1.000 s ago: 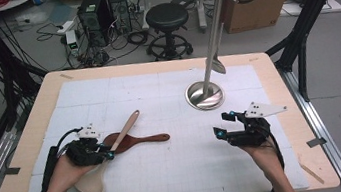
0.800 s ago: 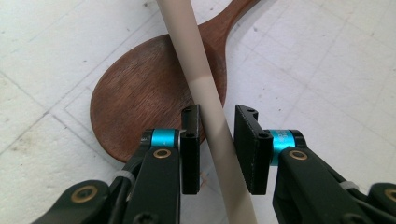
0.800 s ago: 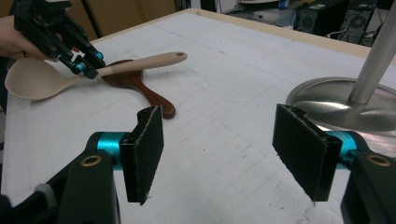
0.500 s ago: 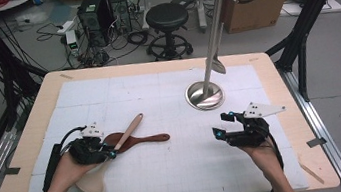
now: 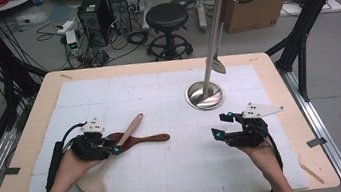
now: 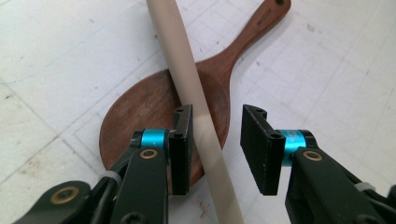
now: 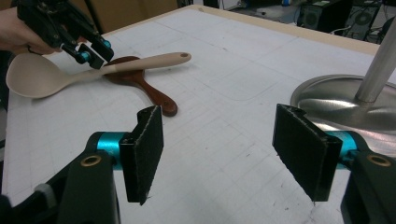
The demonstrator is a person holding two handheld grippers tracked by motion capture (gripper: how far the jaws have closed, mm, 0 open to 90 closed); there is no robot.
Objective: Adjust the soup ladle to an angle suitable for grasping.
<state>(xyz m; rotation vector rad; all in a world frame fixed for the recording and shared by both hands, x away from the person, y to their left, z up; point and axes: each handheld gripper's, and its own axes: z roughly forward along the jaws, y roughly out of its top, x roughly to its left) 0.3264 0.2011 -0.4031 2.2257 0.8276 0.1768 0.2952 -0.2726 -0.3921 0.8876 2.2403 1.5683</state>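
A beige spoon [image 5: 130,129] lies slanted across a dark wooden spoon [image 5: 152,139] on the white mat. My left gripper [image 5: 113,148] straddles the beige handle [image 6: 187,84] just above the dark spoon's bowl [image 6: 140,112]. Its jaws have just been opening. The handle runs between them against the left pad, and a gap shows at the right pad, so the left gripper [image 6: 215,144] is open. My right gripper [image 5: 219,127] hovers over bare mat at the right, open with nothing between its jaws [image 7: 224,149]. From there I see both spoons [image 7: 37,77] and the left gripper [image 7: 93,53] farther off.
A steel utensil stand with a round base [image 5: 205,96] and a tall slanted pole rises at the back right of the mat; its base [image 7: 336,100] lies just beyond my right gripper. The wooden table edge [image 5: 286,105] frames the mat. A stool and cables stand on the floor behind.
The left gripper's jaws stand a little wider around the beige handle. Both spoons lie where they were, and the right gripper has not moved.
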